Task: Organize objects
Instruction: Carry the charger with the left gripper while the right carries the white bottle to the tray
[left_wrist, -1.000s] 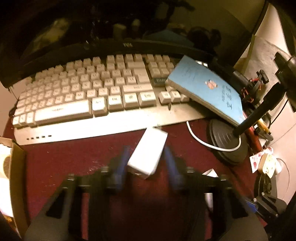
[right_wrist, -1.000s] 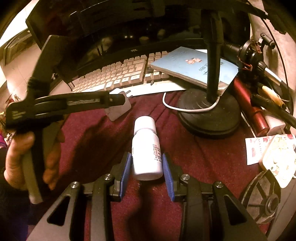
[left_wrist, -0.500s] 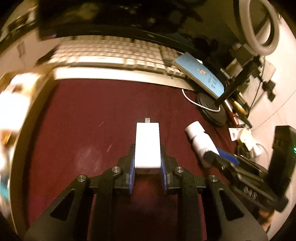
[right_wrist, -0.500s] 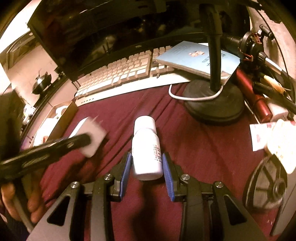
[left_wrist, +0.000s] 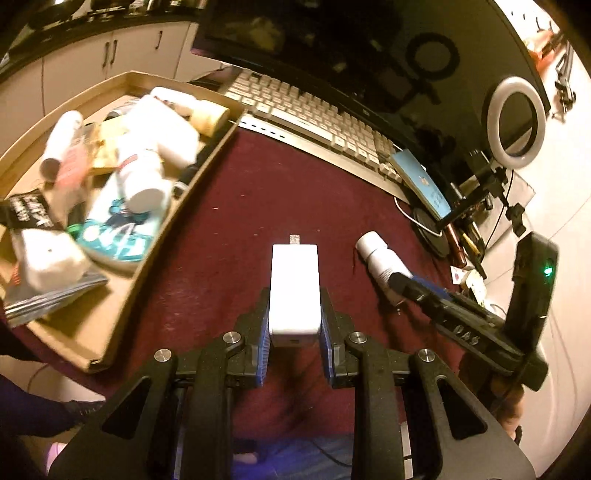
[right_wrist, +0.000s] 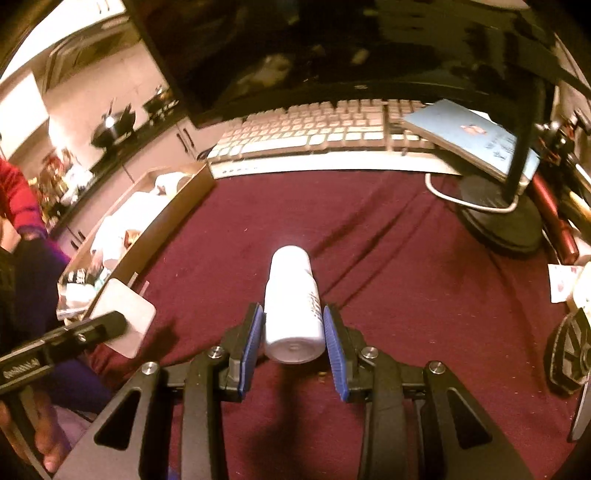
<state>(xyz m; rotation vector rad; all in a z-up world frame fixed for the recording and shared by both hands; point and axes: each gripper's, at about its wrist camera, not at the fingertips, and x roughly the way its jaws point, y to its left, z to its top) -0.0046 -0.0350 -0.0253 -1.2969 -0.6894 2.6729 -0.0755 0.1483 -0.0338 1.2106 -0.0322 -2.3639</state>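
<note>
Left tongs (left_wrist: 294, 334) clamp white charger (left_wrist: 294, 288); right tongs (right_wrist: 294, 339) clamp white bottle (right_wrist: 291, 306).

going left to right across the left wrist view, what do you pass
cardboard tray → white charger in the left gripper → white bottle in the right gripper → ring light

Dim warm light; white cabinets (left_wrist: 110, 55) behind maroon tabletop (left_wrist: 229, 206).
</note>
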